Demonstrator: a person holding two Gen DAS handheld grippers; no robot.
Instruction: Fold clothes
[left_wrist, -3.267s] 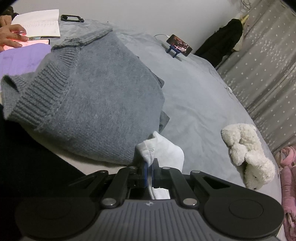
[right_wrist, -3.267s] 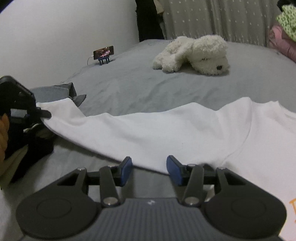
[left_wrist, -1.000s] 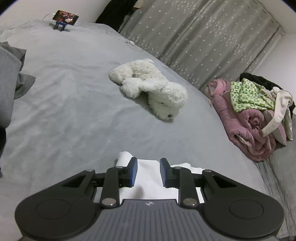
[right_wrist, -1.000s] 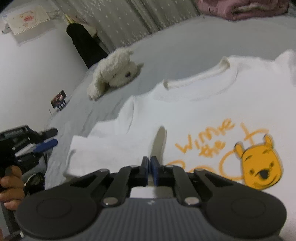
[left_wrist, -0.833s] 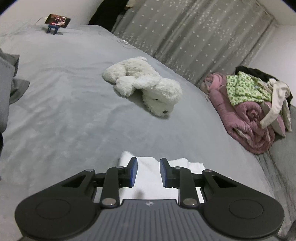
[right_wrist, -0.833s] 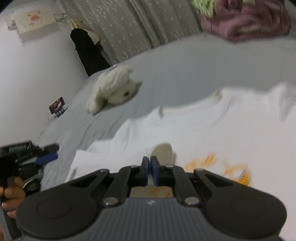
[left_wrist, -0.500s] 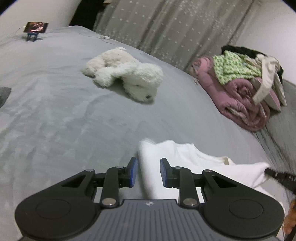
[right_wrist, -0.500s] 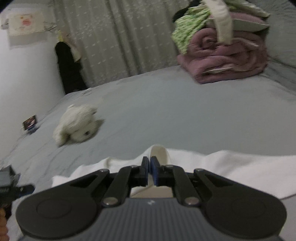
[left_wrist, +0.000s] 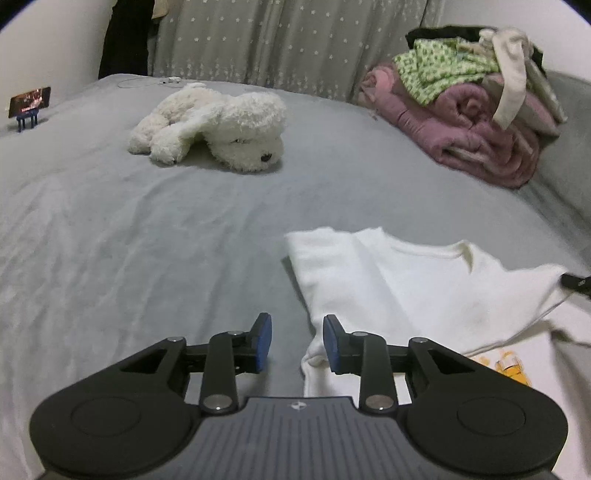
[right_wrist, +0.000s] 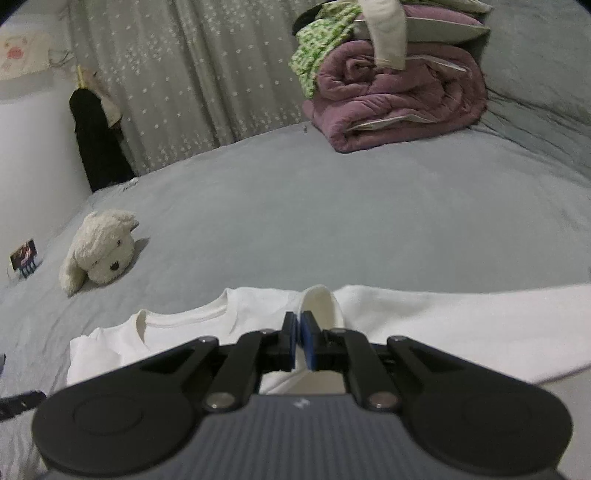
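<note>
**White tee on grey bed: right gripper pinching it, left gripper free**

Surface: grey bed sheet (left_wrist: 155, 236), lightly wrinkled. Behind it a grey star-dotted curtain (left_wrist: 295, 44) and a white wall at left with a paper drawing (right_wrist: 22, 55) pinned up. A dark garment (right_wrist: 96, 144) hangs by the curtain.

Clutter on the bed: white plush dog (left_wrist: 218, 125) lying on its side, far left-centre. A phone on a small blue stand (left_wrist: 28, 105) at the left edge. A rolled mauve quilt (left_wrist: 465, 147) at far right with a green patterned cloth (left_wrist: 439, 70) and other laundry piled on top.

White t-shirt (left_wrist: 399, 288) lies on the near part of the bed, collar toward the curtain, left side folded in to a straight edge. An orange print shows at its lower right in the left wrist view.

Left gripper (left_wrist: 297, 341): blue pads apart, nothing between them. The shirt's folded left edge sits just by its right finger; contact there can't be confirmed.

Right gripper (right_wrist: 298, 339): pads closed on a raised fold of the white t-shirt, just right of the collar, fabric standing up in a loop past the tips.
</note>
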